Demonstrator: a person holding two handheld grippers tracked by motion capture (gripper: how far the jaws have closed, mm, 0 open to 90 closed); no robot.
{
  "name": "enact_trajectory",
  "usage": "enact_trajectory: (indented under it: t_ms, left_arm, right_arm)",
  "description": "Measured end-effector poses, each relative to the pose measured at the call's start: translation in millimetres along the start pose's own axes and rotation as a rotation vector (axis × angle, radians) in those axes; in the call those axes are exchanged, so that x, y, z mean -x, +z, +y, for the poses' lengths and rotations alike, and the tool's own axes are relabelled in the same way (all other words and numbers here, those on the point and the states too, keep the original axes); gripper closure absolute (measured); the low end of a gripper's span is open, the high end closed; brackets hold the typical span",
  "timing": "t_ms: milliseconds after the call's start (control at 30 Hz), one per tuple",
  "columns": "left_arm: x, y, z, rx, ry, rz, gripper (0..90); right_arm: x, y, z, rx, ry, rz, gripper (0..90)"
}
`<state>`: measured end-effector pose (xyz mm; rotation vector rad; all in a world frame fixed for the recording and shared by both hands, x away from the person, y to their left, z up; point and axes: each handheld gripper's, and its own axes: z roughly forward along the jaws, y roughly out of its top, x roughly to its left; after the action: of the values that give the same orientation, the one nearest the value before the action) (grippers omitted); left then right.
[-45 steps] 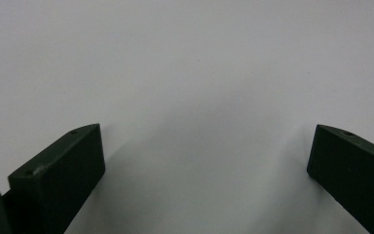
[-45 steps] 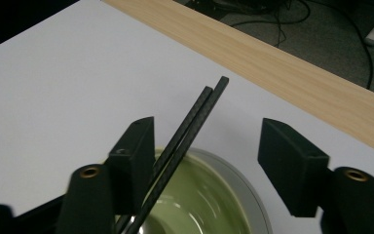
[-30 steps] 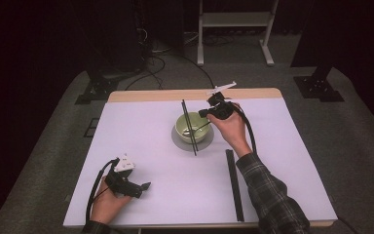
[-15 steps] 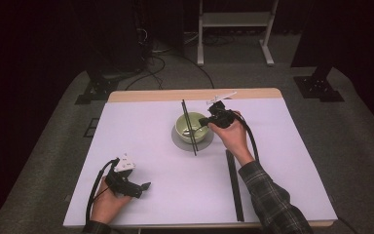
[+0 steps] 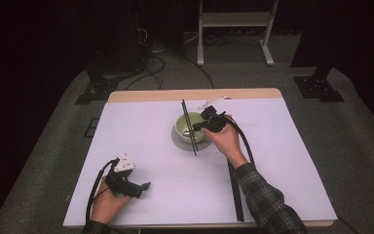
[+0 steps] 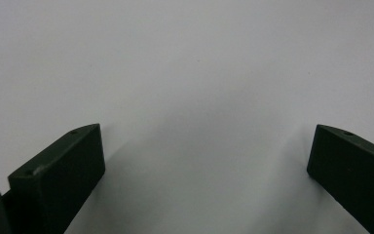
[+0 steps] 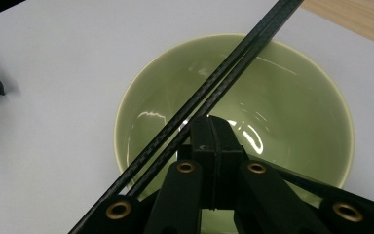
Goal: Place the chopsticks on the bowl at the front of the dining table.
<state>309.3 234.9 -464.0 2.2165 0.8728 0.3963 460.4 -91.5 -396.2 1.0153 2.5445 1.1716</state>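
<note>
A: Two grippers work over the white worktop (image 5: 141, 131). The left gripper (image 5: 143, 186) lies near the front-left edge in the person's hand, its jaws spread wide with nothing between them.

B: And around it?

A: Bare white surface on every side. To its right stands a green bowl (image 5: 189, 127), with a pair of black chopsticks (image 5: 190, 127) laid across its rim.

B: The right gripper?

A: The right gripper (image 5: 196, 127) hangs over the bowl, jaws pressed together with nothing visible between them. The right gripper view places them just beside the chopsticks (image 7: 214, 92), above the empty bowl (image 7: 292, 102); whether they touch cannot be told.

B: Anything farther right?

A: A long black strip (image 5: 235, 195) runs toward the front edge beside the sleeve. Beyond it the worktop lies open to the right edge.
</note>
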Motion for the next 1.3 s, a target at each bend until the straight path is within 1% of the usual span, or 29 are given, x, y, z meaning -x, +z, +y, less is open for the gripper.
enact_trajectory:
  t_ms: [733,833,933,1067,1133,1300]
  left_arm:
    - [0.0,-0.1,0.0,-0.001,0.001,0.000,0.0]
    - [0.0,-0.1,0.0,-0.001,0.001,0.000,0.0]
    - [-0.1,-0.1,0.0,-0.002,0.001,0.000,0.0]
    - [0.0,-0.1,0.0,-0.001,0.001,0.001,0.0]
    - [-0.2,-0.1,0.0,-0.001,0.003,0.001,0.0]
    - [-0.1,-0.2,0.1,-0.002,0.003,0.002,0.0]
  right_arm:
    - [-11.6,7.8,4.6,-0.008,-0.037,0.019,89.8]
    - [-12.7,6.3,4.4,-0.004,-0.036,0.020,89.7]
    - [-14.6,1.0,3.9,0.012,-0.039,0.025,89.4]
    - [-19.4,-11.0,2.5,0.032,-0.051,0.026,80.0]
    - [-22.7,-17.9,1.1,0.044,-0.054,0.027,73.9]
    - [-34.1,-33.2,-4.8,0.059,-0.069,0.046,54.7]
